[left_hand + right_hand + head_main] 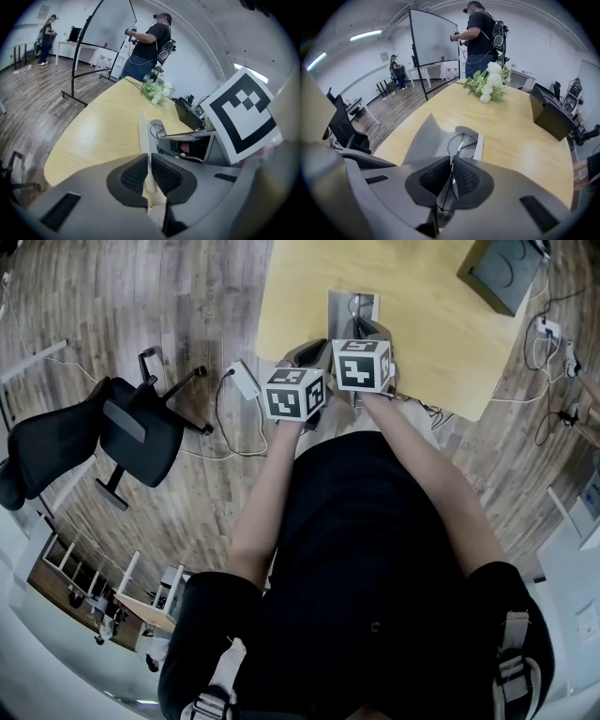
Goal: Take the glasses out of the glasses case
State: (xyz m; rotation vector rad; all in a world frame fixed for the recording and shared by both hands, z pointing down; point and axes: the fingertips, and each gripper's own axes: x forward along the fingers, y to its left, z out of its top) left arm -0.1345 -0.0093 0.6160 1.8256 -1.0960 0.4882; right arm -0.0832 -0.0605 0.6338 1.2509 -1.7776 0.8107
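Note:
A grey glasses case [349, 307] lies open near the front edge of the light wooden table [309, 296]. Thin black wire glasses [461, 143] rest in its tray [480, 145]. The flap-like lid [423, 138] stands up on the left. My left gripper [149, 176] is shut on the lid's thin edge [144, 140], which runs between its pads. My right gripper [451, 177] is shut on the wire frame of the glasses, with the near rim passing between its pads. In the head view both marker cubes sit side by side over the case and hide the jaws.
A black box [551, 115] and a bunch of white flowers [490, 82] sit further back on the table. A person [480, 33] stands beyond the far end beside a whiteboard [433, 42]. A black office chair [103, 442] and a power strip [246, 381] are on the floor at left.

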